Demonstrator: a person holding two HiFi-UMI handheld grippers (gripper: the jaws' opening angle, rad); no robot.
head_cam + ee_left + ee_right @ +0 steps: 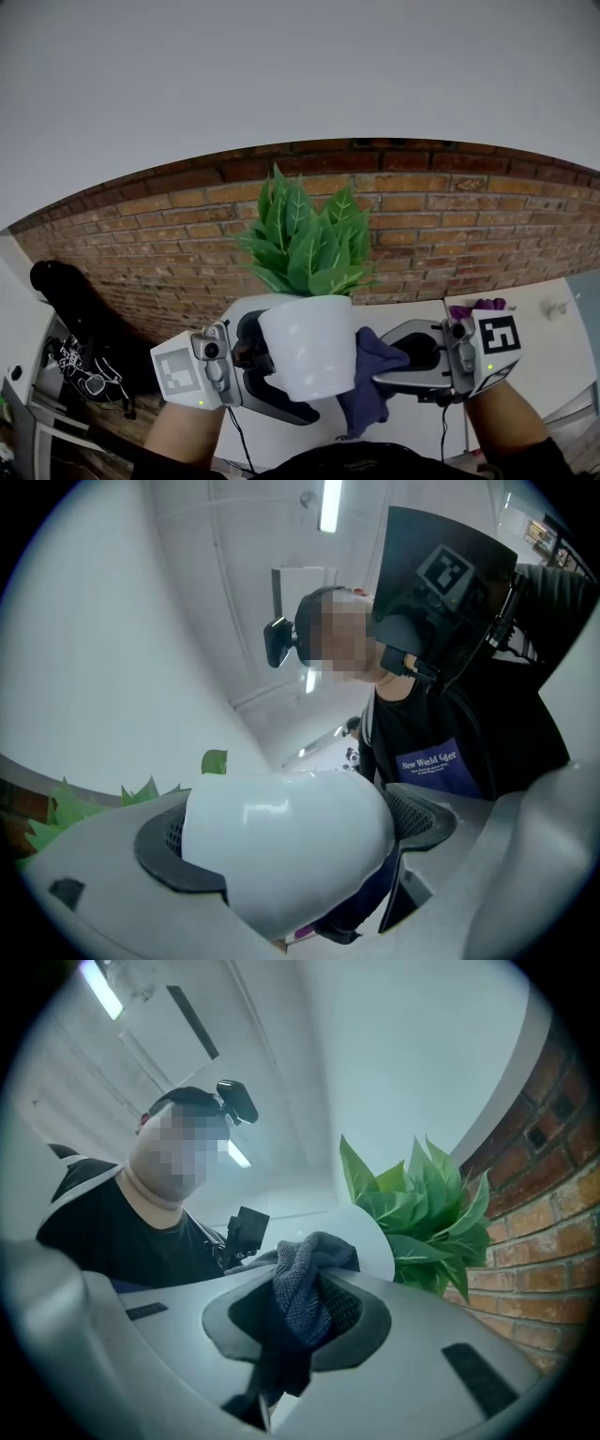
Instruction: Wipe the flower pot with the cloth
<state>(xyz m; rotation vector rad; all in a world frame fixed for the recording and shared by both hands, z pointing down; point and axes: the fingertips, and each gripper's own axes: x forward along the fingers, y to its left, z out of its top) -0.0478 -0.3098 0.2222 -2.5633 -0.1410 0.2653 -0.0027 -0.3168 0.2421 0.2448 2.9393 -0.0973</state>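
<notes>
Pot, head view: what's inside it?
A green leafy plant rises out of the pot. The leaves and the rim cover the opening, so any soil or filler, and the stems' base, cannot be seen.

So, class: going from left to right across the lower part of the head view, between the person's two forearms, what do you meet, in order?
Grey left tool → glossy white flower pot → dark blue knitted cloth → grey right tool

Head view looks forward; both close gripper views share the flower pot (309,349).
</notes>
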